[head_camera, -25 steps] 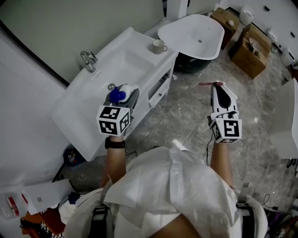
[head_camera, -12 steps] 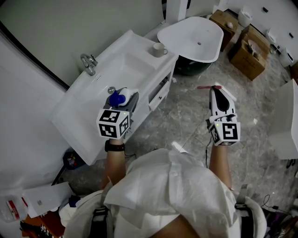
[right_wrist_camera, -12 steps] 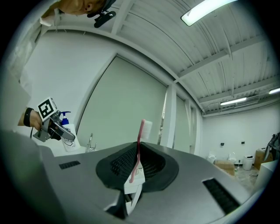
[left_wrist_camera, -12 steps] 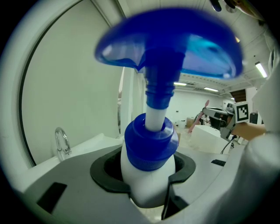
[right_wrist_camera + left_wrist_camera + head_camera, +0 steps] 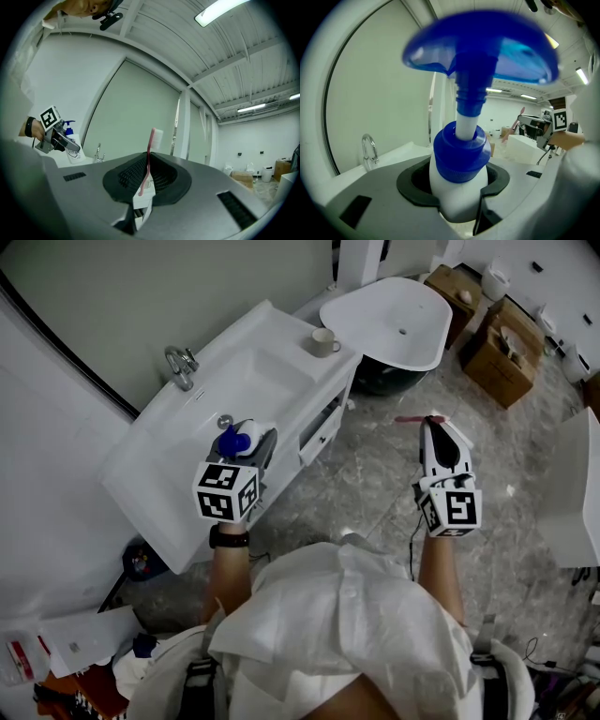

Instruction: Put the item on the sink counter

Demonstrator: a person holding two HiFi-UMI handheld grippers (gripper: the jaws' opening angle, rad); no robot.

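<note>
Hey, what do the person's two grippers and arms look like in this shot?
The left gripper and right gripper have grey-and-white bodies with black jaw pads. Each carries a white cube printed with black square markers. The person wears a white short-sleeved shirt and a black band on the left wrist.

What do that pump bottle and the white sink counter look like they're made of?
Pump bottle: probably plastic, with a matte white body and a glossy, translucent blue pump head. Sink counter: smooth, seamless white, likely ceramic or cast resin; can't tell which.
</note>
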